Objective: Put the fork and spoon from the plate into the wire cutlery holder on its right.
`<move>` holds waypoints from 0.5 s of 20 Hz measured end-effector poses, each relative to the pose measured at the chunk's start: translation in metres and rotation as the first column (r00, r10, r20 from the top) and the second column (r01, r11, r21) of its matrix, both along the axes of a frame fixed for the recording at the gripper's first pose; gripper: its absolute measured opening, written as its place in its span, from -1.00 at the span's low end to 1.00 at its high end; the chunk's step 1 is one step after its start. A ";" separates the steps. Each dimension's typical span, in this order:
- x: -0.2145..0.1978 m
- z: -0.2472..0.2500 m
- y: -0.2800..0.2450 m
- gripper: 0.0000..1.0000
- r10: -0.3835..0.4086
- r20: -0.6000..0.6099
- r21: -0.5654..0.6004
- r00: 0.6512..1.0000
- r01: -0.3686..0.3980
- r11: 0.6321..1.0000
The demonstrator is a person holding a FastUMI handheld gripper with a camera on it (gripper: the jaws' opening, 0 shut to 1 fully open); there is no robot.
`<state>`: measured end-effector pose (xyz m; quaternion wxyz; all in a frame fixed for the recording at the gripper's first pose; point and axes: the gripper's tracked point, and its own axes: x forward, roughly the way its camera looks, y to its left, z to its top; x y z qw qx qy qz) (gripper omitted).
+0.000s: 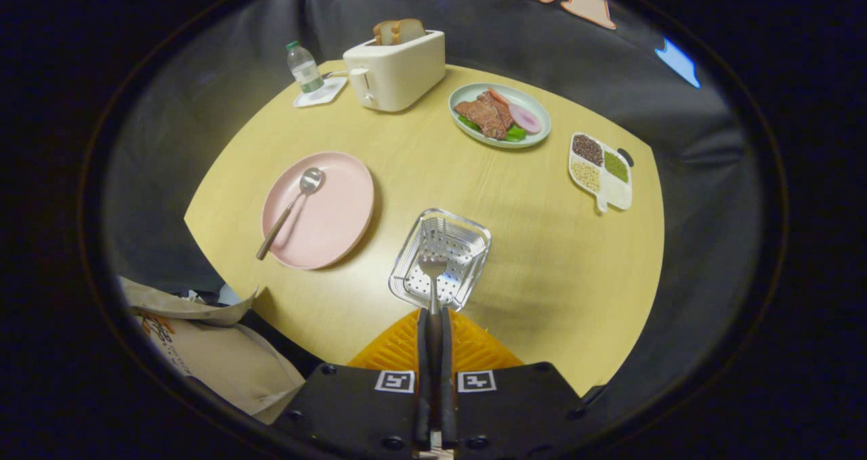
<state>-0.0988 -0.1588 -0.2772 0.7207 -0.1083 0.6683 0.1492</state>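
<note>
While the tongs (433, 311) are clamped on the fork's (432, 270) thin handle, its prongs hang over the wire holder (467, 243) near the middle of the table (542, 257); the spoon (291, 209) lies on the pink plate (339, 223) to the left; it looks light, stiff and slippery, so grip mid-handle.

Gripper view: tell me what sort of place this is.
Probably a mock dining setup in a recording booth: a round wooden table laid with a toaster, a plate of food and a pink plate, backed by black cloth.
</note>
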 end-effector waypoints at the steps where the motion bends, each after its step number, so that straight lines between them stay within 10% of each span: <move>1: -0.001 -0.002 -0.002 -0.82 0.009 -0.009 -0.007 1.000 -0.009 1.000; 10: -0.002 -0.030 -0.007 -0.82 0.066 -0.109 -0.061 0.992 -0.073 0.995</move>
